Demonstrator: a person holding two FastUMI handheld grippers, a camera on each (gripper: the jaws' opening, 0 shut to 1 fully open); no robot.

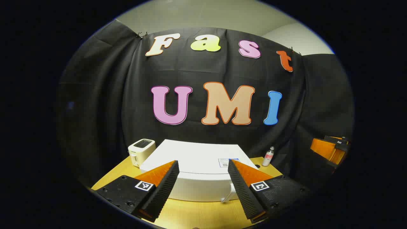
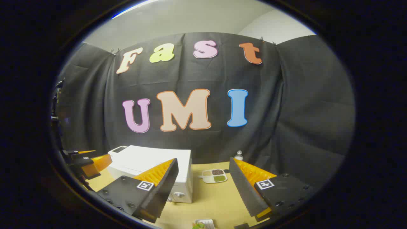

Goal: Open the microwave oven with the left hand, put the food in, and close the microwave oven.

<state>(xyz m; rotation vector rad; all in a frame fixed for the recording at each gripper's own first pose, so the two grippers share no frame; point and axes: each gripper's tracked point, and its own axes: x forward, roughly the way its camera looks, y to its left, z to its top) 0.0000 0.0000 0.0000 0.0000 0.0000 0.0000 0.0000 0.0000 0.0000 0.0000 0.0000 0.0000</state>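
Both grippers hover above a wooden table (image 2: 216,197) with their fingers spread wide and nothing between them. The left gripper (image 1: 203,165) faces the white microwave (image 1: 197,159), whose door looks shut, handle (image 1: 229,193) at its right front. A toaster (image 1: 141,151) sits just left of the microwave, a small bottle (image 1: 268,156) to its right. The right gripper (image 2: 203,163) looks toward a divided tray of food (image 2: 214,175) on the table right of the microwave (image 2: 152,165). A second dish (image 2: 203,224) lies at the near edge.

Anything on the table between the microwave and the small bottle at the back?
Bare tabletop separates microwave from bottle in the right gripper view; the food tray sits just nearer.
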